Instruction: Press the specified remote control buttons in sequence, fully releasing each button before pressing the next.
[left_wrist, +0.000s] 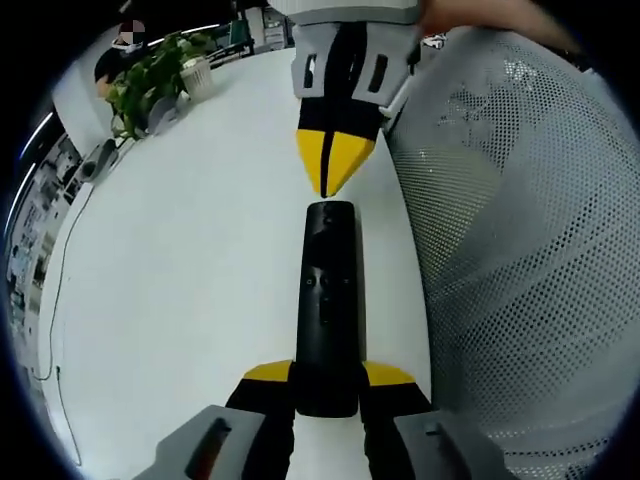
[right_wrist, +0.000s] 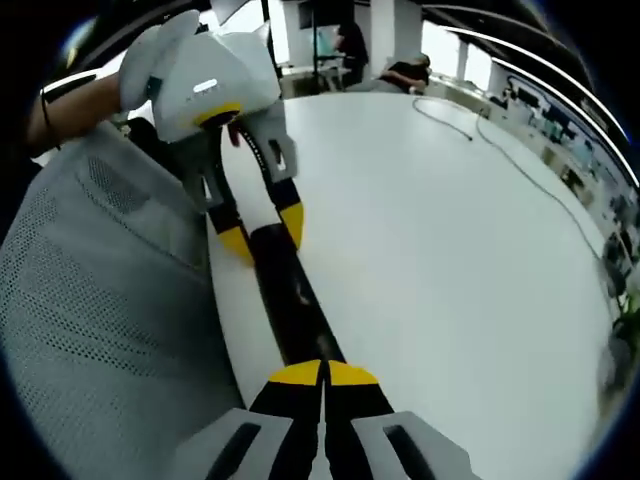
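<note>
Here the left gripper (left_wrist: 327, 385) jaws are clamping the near end of the black remote control (left_wrist: 327, 300), lying lengthwise along the white surface (left_wrist: 190, 250) edge; the right gripper (left_wrist: 335, 170), jaws together, is hovering at its far end.

**Clearance Around the Work Area**

The white surface (left_wrist: 200, 250) is open and unobstructed on one side of the long black remote control (left_wrist: 328, 310). On the other side, a grey perforated mesh chair back (left_wrist: 520, 250) stands close along the surface edge, leaving only a narrow strip beside the remote. A thin cable (right_wrist: 520, 160) crosses the open surface well apart from the remote. A green potted plant (left_wrist: 150, 80) stands at the far edge, clear of the working zone.
</note>
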